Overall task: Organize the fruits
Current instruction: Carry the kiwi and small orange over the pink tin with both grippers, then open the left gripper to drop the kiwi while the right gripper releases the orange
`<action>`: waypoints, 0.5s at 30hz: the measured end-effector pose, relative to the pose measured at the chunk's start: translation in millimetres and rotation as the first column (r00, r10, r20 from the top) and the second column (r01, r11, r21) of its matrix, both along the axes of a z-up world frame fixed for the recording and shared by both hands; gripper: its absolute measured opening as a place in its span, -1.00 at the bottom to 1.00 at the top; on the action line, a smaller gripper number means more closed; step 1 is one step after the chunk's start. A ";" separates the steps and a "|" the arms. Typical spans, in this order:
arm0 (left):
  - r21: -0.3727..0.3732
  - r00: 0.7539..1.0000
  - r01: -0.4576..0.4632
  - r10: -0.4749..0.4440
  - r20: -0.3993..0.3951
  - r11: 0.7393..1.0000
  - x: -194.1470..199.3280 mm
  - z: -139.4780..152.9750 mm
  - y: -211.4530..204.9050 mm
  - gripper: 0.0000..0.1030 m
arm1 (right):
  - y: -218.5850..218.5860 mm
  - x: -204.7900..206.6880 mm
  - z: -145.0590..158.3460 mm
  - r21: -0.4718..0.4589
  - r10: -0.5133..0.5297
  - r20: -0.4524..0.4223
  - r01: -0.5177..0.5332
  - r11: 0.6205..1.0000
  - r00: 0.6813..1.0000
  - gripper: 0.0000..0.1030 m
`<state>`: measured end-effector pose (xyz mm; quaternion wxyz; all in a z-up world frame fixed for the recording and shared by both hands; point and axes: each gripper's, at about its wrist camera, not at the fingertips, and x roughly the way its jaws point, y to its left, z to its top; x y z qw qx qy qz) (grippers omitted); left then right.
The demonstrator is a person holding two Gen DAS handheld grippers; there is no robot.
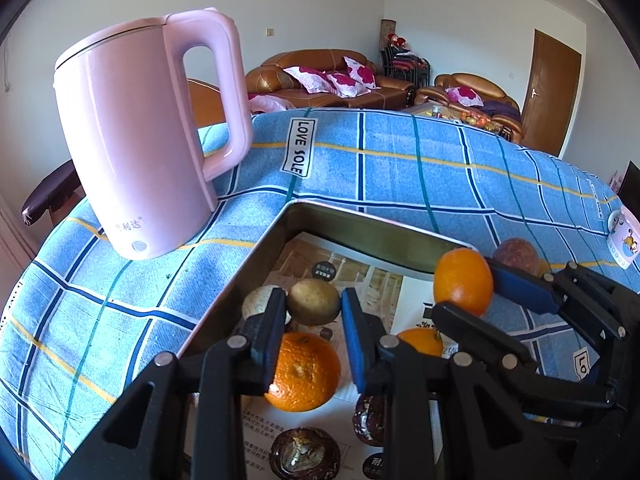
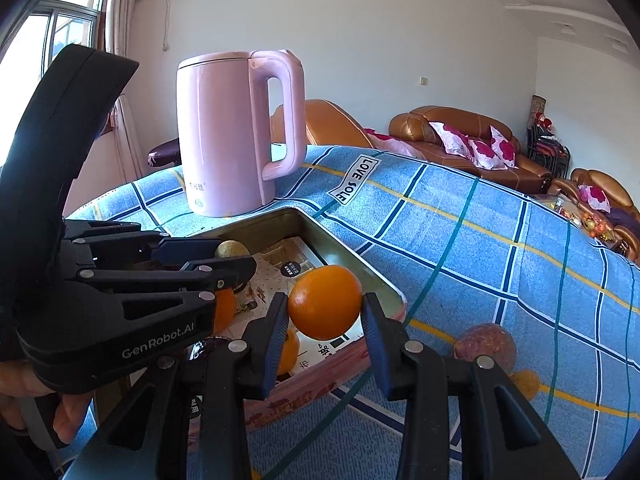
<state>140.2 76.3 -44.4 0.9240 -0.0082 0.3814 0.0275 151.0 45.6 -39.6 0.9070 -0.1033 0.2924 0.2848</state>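
Note:
A metal tray [image 1: 360, 228] lined with paper sits on the blue checked cloth. In it lie a large orange [image 1: 306, 372], a small orange [image 1: 420, 340], a brown kiwi [image 1: 314, 301], a pale round fruit [image 1: 256, 300] and two dark passion fruits [image 1: 304, 454]. My left gripper [image 1: 314, 340] is open and empty above the large orange. My right gripper [image 2: 325, 338] is shut on an orange [image 2: 325, 307], also in the left wrist view [image 1: 464, 282], held above the tray's right rim [image 2: 384, 284]. A purple fruit [image 2: 486, 346] and a yellow-orange fruit [image 2: 526, 384] lie on the cloth outside the tray.
A pink electric kettle [image 1: 148, 136] stands on the cloth just behind the tray's left corner. A small white cup [image 1: 624, 236] sits near the table's right edge. Brown sofas [image 1: 332, 80] stand beyond the table.

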 end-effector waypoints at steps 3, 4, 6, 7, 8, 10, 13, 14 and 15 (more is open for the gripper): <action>0.000 1.000 0.001 -0.001 -0.004 1.000 1.8 -0.3 0.1 -0.41 | -0.5 2.1 -1.0 0.001 -0.001 -0.013 0.001 1.000 1.000 -0.23; 0.001 1.000 0.001 -0.001 -0.003 1.000 1.8 -0.2 0.2 -0.41 | -0.1 2.9 -1.5 0.001 -0.002 -0.018 0.002 1.000 1.000 -0.23; 0.005 1.000 0.001 -0.001 -0.002 1.000 2.4 -0.7 -0.1 -0.41 | 0.1 3.1 -1.8 0.001 -0.001 -0.019 0.001 1.000 1.000 -0.23; 0.002 1.000 0.001 -0.001 -0.004 1.000 2.7 -0.9 0.0 -0.40 | 0.2 3.1 -1.9 0.001 -0.002 -0.019 0.002 1.000 1.000 -0.23; 0.000 1.000 0.001 -0.001 -0.003 1.000 2.8 -0.8 0.4 -0.40 | 0.1 3.6 -2.0 0.000 -0.003 -0.021 0.003 1.000 1.000 -0.23; 0.000 1.000 0.000 0.000 -0.002 1.000 2.3 -0.5 0.7 -0.38 | -0.1 3.7 -1.7 0.002 -0.001 -0.022 0.001 1.000 1.000 -0.23; 0.000 1.000 -0.008 0.008 -0.002 1.000 2.0 -0.2 1.3 -0.28 | -0.7 3.7 -1.7 0.003 -0.003 -0.022 0.003 1.000 1.000 -0.22; -0.003 1.000 -0.013 0.013 -0.002 1.000 1.9 0.0 2.0 -0.24 | -0.9 3.5 -1.5 0.004 -0.004 -0.021 0.004 1.000 1.000 -0.21; -0.006 1.000 -0.016 0.016 -0.002 1.000 1.3 0.5 2.6 -0.14 | -1.5 3.3 -1.2 0.007 -0.006 -0.020 0.006 1.000 1.000 -0.21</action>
